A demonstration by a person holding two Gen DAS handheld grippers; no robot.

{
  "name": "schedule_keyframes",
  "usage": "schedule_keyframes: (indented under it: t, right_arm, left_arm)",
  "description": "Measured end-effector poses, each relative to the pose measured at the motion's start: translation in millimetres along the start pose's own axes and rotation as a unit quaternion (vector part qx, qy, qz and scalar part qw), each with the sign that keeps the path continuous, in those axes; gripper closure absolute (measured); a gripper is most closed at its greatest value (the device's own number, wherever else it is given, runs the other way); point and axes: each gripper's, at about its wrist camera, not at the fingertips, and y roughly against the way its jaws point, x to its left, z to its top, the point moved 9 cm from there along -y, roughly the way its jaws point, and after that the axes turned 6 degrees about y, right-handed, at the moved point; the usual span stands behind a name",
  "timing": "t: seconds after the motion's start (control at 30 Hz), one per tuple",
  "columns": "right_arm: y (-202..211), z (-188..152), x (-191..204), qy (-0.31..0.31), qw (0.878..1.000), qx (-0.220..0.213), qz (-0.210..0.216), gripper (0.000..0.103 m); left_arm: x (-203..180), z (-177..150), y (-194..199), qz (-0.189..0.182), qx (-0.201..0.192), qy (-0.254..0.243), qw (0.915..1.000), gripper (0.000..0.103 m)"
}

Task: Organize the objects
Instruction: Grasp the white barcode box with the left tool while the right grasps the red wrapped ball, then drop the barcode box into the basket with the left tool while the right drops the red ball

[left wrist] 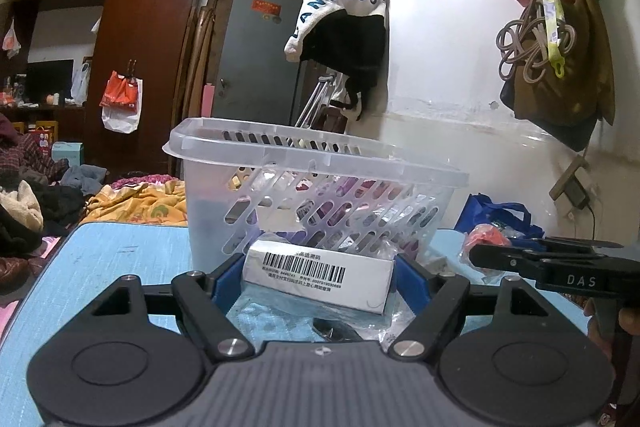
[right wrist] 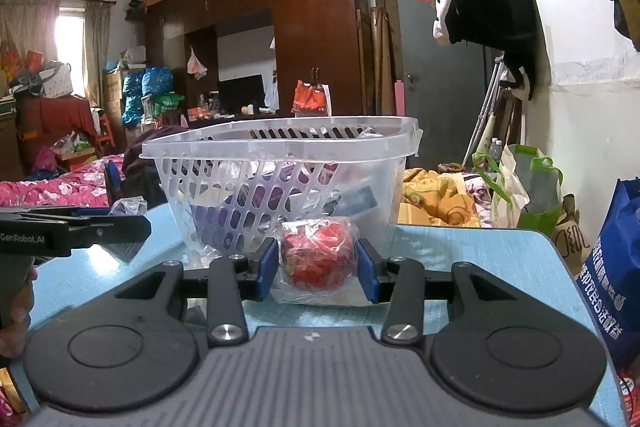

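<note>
A: Where's the white box?

B: The white box (left wrist: 318, 277) with its barcode label lies on the blue table (left wrist: 120, 259), right against the foot of the clear slotted basket (left wrist: 320, 187). The left gripper (left wrist: 318, 279) brackets it, one blue pad at each end. The left pad looks to touch; at the right end I can't tell if there's contact.

A: And the other hand?

B: The right gripper (right wrist: 316, 269) has its jaws drawn in on a red bundle in clear wrap (right wrist: 318, 259), both pads pressing the plastic. That also sits at the basket's base, at twelve o'clock from the camera.

A: Anything in the way?

B: The basket wall stands straight ahead of both. It already holds purple and other packets. Crinkled clear plastic (left wrist: 400, 319) lies under the box at five o'clock.

A: Around it?

B: A blue bag (right wrist: 612, 267) with white Chinese print at three o'clock in the right view. A white and black garment (left wrist: 340, 27) reading "ANGROU" hangs at one o'clock.

A: Other writing?

B: "DAS" and "GenRobot.AI" on the gripper bodies.
</note>
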Motion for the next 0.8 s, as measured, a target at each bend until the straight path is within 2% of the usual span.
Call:
schedule_keyframes:
  t: [0.2,0.3,0.4,0.5,0.53,0.6,0.67,0.8]
  right_arm:
    - [2.6,0.6,1.3,0.002,1.0,-0.006,-0.002,0.057]
    - [12.0,5.1,3.3,0.006,1.0,-0.028,-0.002,0.058]
    - [31.1,24.3,10.3,0.008,0.998,-0.054,0.01,0.058]
    - [42.9,64.9,19.2,0.019,0.995,-0.093,0.022,0.057]
    - [39.8,80.9,21.0,0.023,0.994,-0.101,0.024,0.057]
    - [17.6,107.1,22.4,0.041,0.995,-0.089,0.014,0.057]
    - [-14.7,123.5,17.2,0.052,0.996,-0.066,-0.007,0.057]
    - [-72.9,120.2,5.5,0.04,0.999,-0.002,-0.01,0.056]
  left_arm:
    - [0.6,1.9,4.6,-0.006,-0.011,0.003,0.9999,0.022]
    - [-4.1,11.4,16.8,-0.021,-0.027,0.002,0.9994,0.022]
    - [-17.9,42.8,33.4,-0.038,-0.053,-0.003,0.9979,0.022]
    - [-37.3,87.2,31.0,-0.055,-0.058,-0.015,0.9966,0.022]
    - [-40.9,99.7,24.0,-0.053,-0.057,-0.019,0.9968,0.022]
    - [-40.2,124.9,-0.2,-0.022,-0.052,-0.024,0.9981,0.022]
    - [-26.9,140.0,-34.6,0.007,-0.024,-0.008,0.9997,0.022]
    - [10.5,137.0,-89.1,0.055,0.032,0.04,0.9971,0.021]
